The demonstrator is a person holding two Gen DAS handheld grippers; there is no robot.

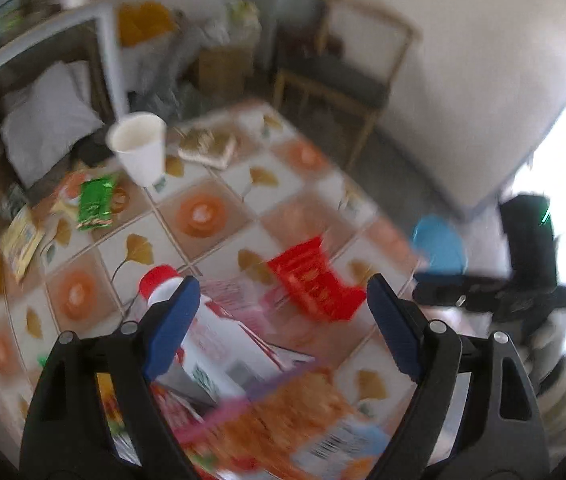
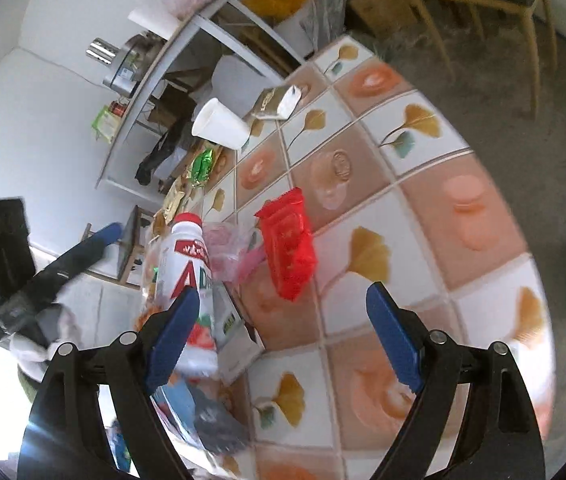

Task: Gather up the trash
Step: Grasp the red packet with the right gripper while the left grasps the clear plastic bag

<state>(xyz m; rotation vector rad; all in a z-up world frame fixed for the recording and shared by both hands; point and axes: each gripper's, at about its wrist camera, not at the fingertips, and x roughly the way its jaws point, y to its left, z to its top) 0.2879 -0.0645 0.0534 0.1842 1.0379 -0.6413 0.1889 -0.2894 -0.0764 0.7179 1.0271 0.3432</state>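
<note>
Both grippers, left (image 1: 283, 320) and right (image 2: 283, 328), gape wide, holding nothing. Nearest is the bottle (image 2: 191, 276): probably light, slick, best pinched mid-body. Just beyond it, the red wrapper (image 2: 287, 244) looks flimsy; farther, the cup (image 2: 221, 124) would crush easily.

This is a lived-in room of a home — a dining corner, by the look of it. The tabletop (image 2: 423, 216) wears a wipe-clean cloth printed with ginkgo leaves and orange cups, and snack wrappers, a paper cup (image 1: 139, 148) and a drink bottle (image 2: 189, 264) lie scattered on it. A wooden chair (image 1: 347, 76) with a grey seat stands by a plain white wall. Beside it — a pile of bags and a cardboard box (image 1: 223, 66) on the bare floor. A metal shelf rack (image 2: 171, 64) holds a steel pot (image 2: 127, 64), with pillows (image 1: 47, 120) stuffed beneath.
</note>
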